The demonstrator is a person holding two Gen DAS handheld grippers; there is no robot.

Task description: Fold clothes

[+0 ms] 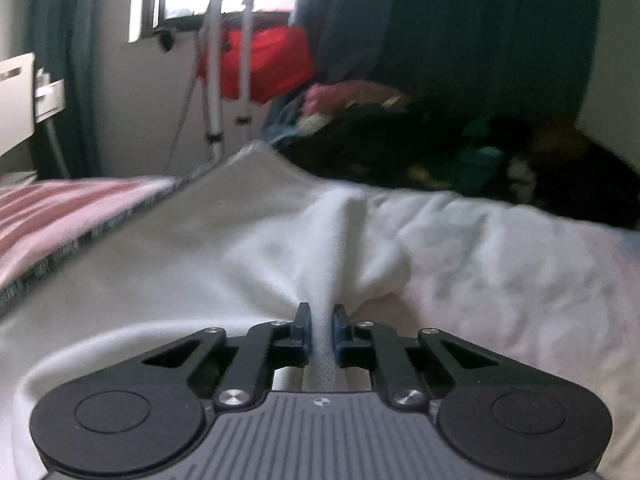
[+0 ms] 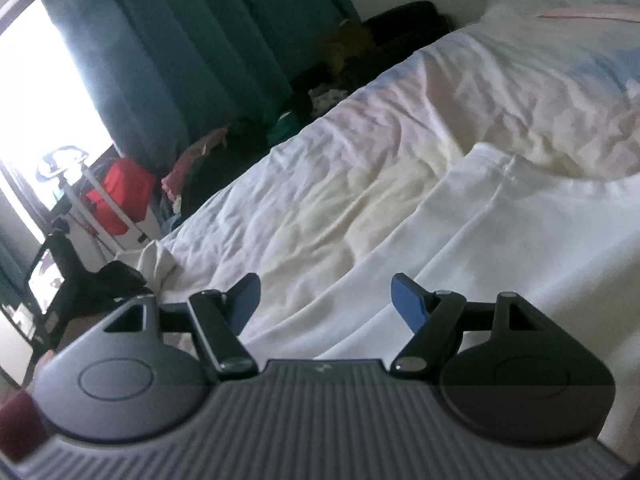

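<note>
A white garment [image 1: 248,240] lies spread on the bed. My left gripper [image 1: 321,316] is shut on a pinched fold of this white cloth, which rises in a ridge ahead of the fingers. In the right wrist view the same white garment [image 2: 500,232] lies flat across the bed, its hem near the right side. My right gripper [image 2: 326,300] is open and empty, just above the garment's near edge. The left gripper [image 2: 116,276] shows dark at the far left, beside a bunched white corner [image 2: 158,260].
The bed sheet [image 2: 400,120] is pale and wrinkled. A pink striped cloth [image 1: 60,208] lies at the left. A dark pile of clothes [image 1: 440,148] sits at the far bed edge. A white tripod [image 1: 216,80], a red bag [image 1: 276,60] and teal curtains [image 2: 180,40] stand by the window.
</note>
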